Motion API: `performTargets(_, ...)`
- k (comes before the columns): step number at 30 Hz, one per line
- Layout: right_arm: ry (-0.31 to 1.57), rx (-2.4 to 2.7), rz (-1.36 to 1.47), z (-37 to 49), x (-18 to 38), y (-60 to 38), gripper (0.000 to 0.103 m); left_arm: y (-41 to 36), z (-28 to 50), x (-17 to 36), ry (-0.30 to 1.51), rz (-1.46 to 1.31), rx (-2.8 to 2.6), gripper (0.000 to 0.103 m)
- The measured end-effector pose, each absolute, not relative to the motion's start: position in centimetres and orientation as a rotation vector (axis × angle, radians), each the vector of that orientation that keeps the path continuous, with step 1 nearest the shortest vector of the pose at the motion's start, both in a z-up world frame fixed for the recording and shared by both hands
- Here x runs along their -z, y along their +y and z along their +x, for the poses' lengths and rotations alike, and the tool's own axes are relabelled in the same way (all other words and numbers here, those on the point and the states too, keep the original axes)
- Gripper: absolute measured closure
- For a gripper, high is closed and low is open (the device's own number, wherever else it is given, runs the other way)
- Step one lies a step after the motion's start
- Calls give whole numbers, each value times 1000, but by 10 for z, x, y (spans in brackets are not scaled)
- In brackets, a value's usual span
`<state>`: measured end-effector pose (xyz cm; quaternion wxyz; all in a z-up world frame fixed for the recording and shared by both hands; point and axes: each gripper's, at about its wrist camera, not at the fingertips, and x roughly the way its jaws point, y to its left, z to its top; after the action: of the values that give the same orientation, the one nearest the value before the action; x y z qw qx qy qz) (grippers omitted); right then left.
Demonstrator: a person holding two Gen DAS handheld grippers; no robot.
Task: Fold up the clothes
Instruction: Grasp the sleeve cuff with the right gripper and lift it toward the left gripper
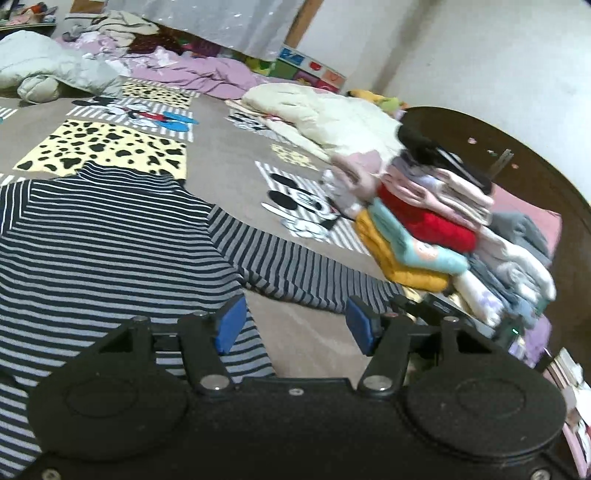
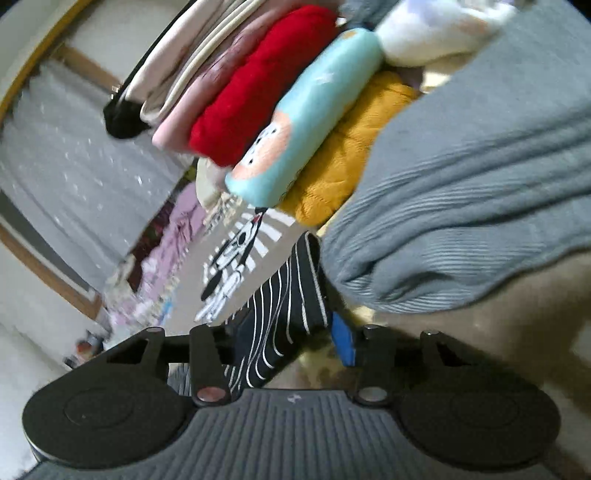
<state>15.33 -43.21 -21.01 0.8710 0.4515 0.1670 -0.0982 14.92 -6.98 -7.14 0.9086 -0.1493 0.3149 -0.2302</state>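
My left gripper (image 1: 293, 328) has its blue fingers apart and holds nothing; it hovers above the navy and grey striped long-sleeved shirt (image 1: 110, 236), which lies spread flat on the beige blanket with cartoon patches (image 1: 221, 155). My right gripper (image 2: 288, 343) is at the shirt's sleeve cuff (image 2: 280, 306). The cuff lies between the fingers, but the view is blurred, so I cannot tell if they are clamped on it. Beside it is a stack of folded clothes (image 1: 424, 225), red, light blue and mustard among them, so I judge much is done. The striped shirt is not yet folded, and the loose pile of garments by the curtain (image 1: 110, 33) probably waits.
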Motion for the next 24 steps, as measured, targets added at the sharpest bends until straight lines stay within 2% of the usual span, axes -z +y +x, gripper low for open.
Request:
performTargets(7,338,226,909,178,211,-430,58,-81,208,89,711,-308,414,44)
performTargets(10,327,219,929,183,214,-434,77,-97,232,95,748,-301,434,44)
performTargets(13,290,185,955,182,215,-436,85,-119,254,97,769,-292,477,44)
performTargets(18,175,84,905,183,199,-433,87,-137,295,105,858,-370,460,44)
performTargets(24,99,-95,786,183,174,-418,87,-118,324,112,948,-503,445,44)
